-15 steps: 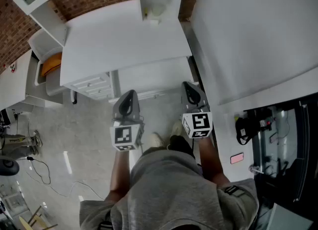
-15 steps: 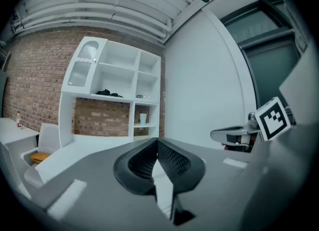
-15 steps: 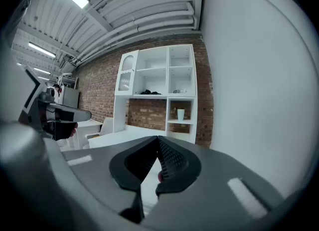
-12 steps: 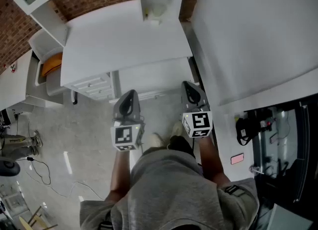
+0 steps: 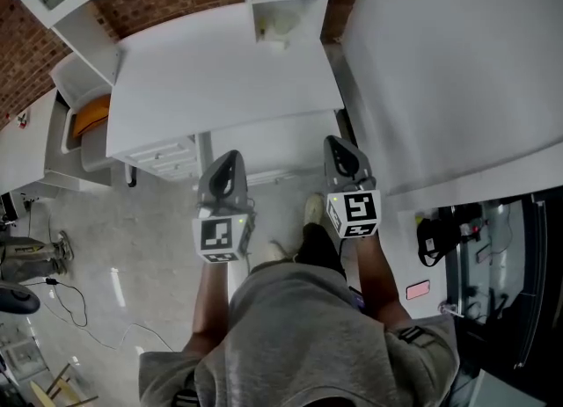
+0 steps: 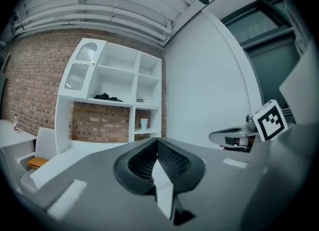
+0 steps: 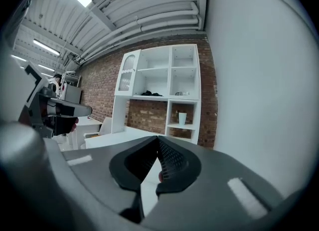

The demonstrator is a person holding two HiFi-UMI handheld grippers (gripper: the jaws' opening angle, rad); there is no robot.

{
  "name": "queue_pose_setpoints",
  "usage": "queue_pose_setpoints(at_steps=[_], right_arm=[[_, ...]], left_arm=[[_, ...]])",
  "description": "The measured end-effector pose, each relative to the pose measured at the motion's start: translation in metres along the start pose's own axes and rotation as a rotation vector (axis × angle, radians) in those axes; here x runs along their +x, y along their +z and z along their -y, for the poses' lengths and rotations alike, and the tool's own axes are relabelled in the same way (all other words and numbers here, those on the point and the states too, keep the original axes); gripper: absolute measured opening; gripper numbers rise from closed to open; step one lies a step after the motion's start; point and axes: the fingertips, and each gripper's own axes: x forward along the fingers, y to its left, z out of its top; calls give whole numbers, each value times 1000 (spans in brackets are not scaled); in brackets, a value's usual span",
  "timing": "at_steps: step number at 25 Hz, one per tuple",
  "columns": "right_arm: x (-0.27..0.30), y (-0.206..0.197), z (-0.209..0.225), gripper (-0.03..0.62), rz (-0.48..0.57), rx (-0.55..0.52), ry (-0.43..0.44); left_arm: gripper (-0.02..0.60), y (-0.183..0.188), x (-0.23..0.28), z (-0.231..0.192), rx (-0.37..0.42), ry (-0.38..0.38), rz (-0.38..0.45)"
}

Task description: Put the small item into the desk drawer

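fingers of the left gripper (image 6: 157,141) are pressed together on nothing; those of the right gripper (image 7: 158,151) are clenched too, a reddish speck (image 7: 159,175) low in their gap too small to name. a small pale item (image 5: 278,42), hard to make out, lies on the white surface (image 5: 220,71) in the shelf cubby (image 5: 303,23), well ahead of both; the shut drawers (image 5: 165,152) stand near the left gripper.

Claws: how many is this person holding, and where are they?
2. The left claw is held before the desk's front edge; the right claw is beside it, nearer the white wall. Both are shut. None seems hidden.
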Motion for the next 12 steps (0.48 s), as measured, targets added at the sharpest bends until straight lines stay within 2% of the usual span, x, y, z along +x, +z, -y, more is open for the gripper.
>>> queue_pose_setpoints(at_steps=[6,12], right_arm=[[67,4,38,3,-6,-35,47],[159,-9,82,3,-50,-34,133]], left_arm=[[12,4,66,-9,1,35,3],[12,-15,155,-26,-31,92,-42]])
